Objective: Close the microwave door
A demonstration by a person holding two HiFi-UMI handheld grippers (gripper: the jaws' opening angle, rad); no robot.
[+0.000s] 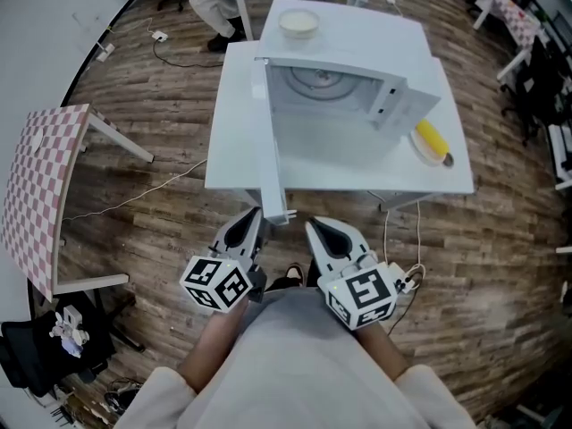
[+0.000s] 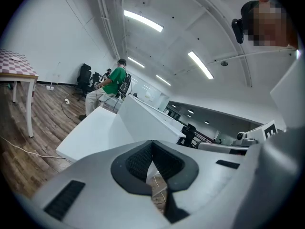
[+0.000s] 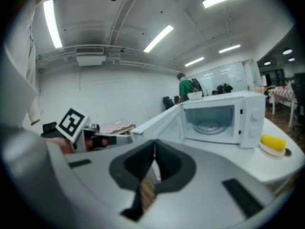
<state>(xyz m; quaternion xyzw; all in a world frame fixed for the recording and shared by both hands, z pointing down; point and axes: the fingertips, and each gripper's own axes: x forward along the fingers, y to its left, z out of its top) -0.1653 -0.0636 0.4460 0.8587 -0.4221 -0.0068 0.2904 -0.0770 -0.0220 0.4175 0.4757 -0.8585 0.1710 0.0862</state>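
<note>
White table (image 1: pixel 234 155) carries microwave (image 1: pixel 380 105), cavity facing person. Microwave door (image 1: pixel 270 141) wide open on microwave's left, free end past table's near edge. Left gripper (image 1: pixel 253 214) just before door's free end, jaws pressed together, empty. Right gripper (image 1: pixel 315 227) in front of microwave, jaws likewise together, empty. Bowl (image 1: pixel 298 22) behind microwave. Yellow item (image 1: pixel 430 136) right of microwave.

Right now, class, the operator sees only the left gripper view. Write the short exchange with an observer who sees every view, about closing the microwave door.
Operator: Is the door open?
Observer: Yes, the microwave door stands swung wide toward us.
Operator: Anything beside the microwave?
Observer: A yellow item on a plate lies at its right, away from the door.
Operator: My right gripper?
Observer: It is shut, empty, near the door's free edge, not touching.
</note>
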